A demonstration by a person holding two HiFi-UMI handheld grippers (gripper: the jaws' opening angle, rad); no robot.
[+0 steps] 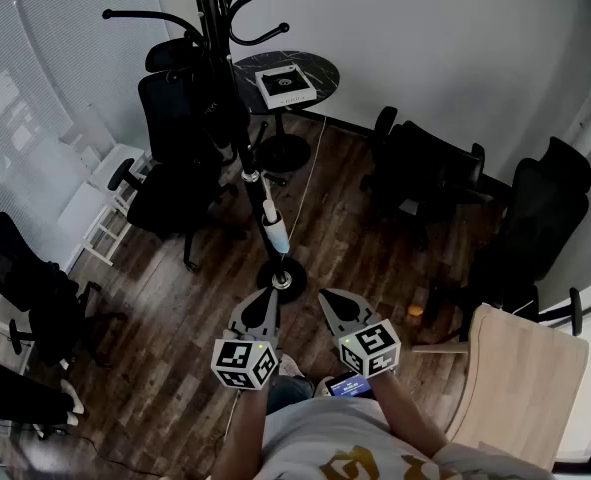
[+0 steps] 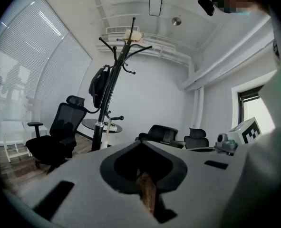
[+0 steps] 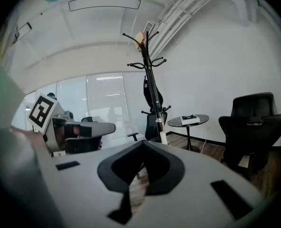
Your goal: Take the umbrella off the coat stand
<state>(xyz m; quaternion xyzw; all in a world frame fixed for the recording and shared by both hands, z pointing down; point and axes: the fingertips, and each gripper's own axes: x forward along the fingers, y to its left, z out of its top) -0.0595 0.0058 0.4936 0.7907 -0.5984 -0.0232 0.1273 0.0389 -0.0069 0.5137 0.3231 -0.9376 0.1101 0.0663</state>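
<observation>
A black coat stand (image 1: 218,58) rises at the back centre, and its round base (image 1: 285,282) rests on the wood floor just ahead of my grippers. A black folded umbrella (image 1: 231,118) hangs along the pole, its pale end (image 1: 272,224) low near the base. The left gripper view shows the umbrella (image 2: 98,87) hanging from an upper hook, as does the right gripper view (image 3: 152,95). My left gripper (image 1: 266,294) and right gripper (image 1: 329,296) are side by side close to my body. Both are shut, hold nothing, and are well short of the stand.
Black office chairs stand left of the stand (image 1: 180,158), at the right (image 1: 425,168) and at the far right (image 1: 540,218). A round dark table (image 1: 320,68) with a white box (image 1: 284,85) stands behind the stand. A wooden desk (image 1: 520,388) sits at the lower right.
</observation>
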